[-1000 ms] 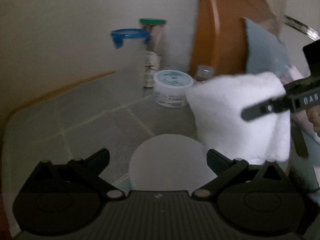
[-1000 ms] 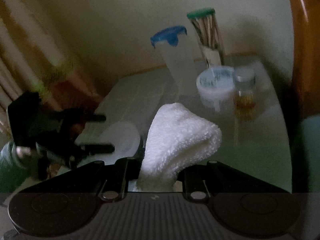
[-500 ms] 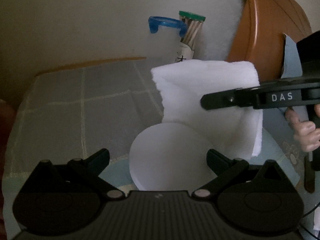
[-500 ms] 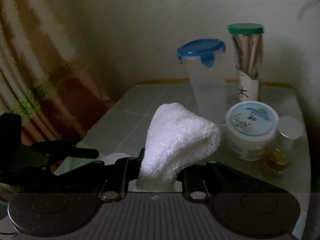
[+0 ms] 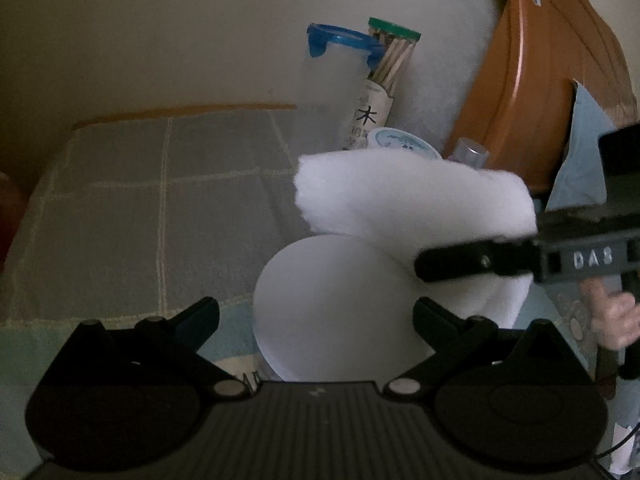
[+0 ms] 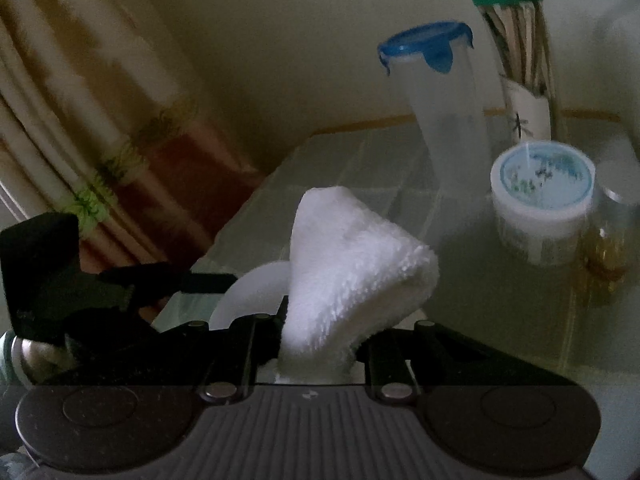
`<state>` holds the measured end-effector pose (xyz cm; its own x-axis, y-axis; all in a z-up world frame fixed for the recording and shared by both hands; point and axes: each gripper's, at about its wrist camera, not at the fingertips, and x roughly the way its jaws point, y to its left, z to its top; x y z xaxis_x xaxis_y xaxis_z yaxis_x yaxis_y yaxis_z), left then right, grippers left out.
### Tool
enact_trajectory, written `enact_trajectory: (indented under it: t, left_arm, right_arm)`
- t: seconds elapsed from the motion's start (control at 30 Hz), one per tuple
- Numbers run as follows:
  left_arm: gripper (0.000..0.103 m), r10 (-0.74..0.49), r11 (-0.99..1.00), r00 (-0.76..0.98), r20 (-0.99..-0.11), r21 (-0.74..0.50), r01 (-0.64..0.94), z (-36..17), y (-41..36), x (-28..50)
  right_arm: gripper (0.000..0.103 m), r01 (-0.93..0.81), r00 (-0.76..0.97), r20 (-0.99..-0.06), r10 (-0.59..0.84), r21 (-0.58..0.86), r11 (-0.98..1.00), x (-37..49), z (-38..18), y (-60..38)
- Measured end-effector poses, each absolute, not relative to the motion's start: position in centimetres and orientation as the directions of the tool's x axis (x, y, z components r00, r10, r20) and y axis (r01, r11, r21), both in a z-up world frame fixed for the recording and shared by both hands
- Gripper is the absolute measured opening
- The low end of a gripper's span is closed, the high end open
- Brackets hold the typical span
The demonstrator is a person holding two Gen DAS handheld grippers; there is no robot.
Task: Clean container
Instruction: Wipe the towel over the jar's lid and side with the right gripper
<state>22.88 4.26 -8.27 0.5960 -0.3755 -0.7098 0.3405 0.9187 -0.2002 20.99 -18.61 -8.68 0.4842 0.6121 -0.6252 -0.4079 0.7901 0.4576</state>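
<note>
Spanning the round white translucent container (image 5: 332, 304) from both sides, left claw (image 5: 316, 312) fingers spread wide against its rim, clamped, container raised over the check-clothed desk (image 5: 160, 208). Just right, pressing onto the container's far rim, folded white fluffy towel (image 5: 412, 204), pinched tight in the right claw (image 6: 316, 320), fingers nearly together. Farther back by the wall: tall clear blue-lidded tub (image 6: 448, 120), green-capped jar of sticks (image 6: 520, 68), squat white cream pot (image 6: 540, 196), small amber bottle (image 6: 608, 240).
</note>
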Motion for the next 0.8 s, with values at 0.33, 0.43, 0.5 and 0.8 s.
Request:
enact_trajectory:
  t: [0.33,0.43,0.5,0.8]
  left_arm:
    - [0.103,-0.37,0.921,0.599,-0.71,-0.195,0.338,-8.2,4.3,22.8]
    - [0.103,-0.369,0.922,0.602,-0.708,-0.194,0.336,-8.2,4.3,22.7]
    - [0.103,-0.366,0.923,0.605,-0.707,-0.19,0.336,-8.2,4.3,22.7]
    - [0.103,-0.363,0.922,0.61,-0.704,-0.178,0.344,-8.1,4.3,22.7]
  right_arm:
    - [0.02,-0.369,0.466,-0.633,0.618,0.495,0.786,16.4,-9.4,-19.2]
    - [0.02,-0.346,0.468,-0.617,0.632,0.53,0.774,14.8,-9.5,-19.3]
    - [0.02,-0.333,0.471,-0.609,0.638,0.547,0.768,14.0,-9.7,-19.2]
    - [0.02,-0.277,0.541,-0.591,0.599,0.547,0.79,12.8,-8.6,-20.5]
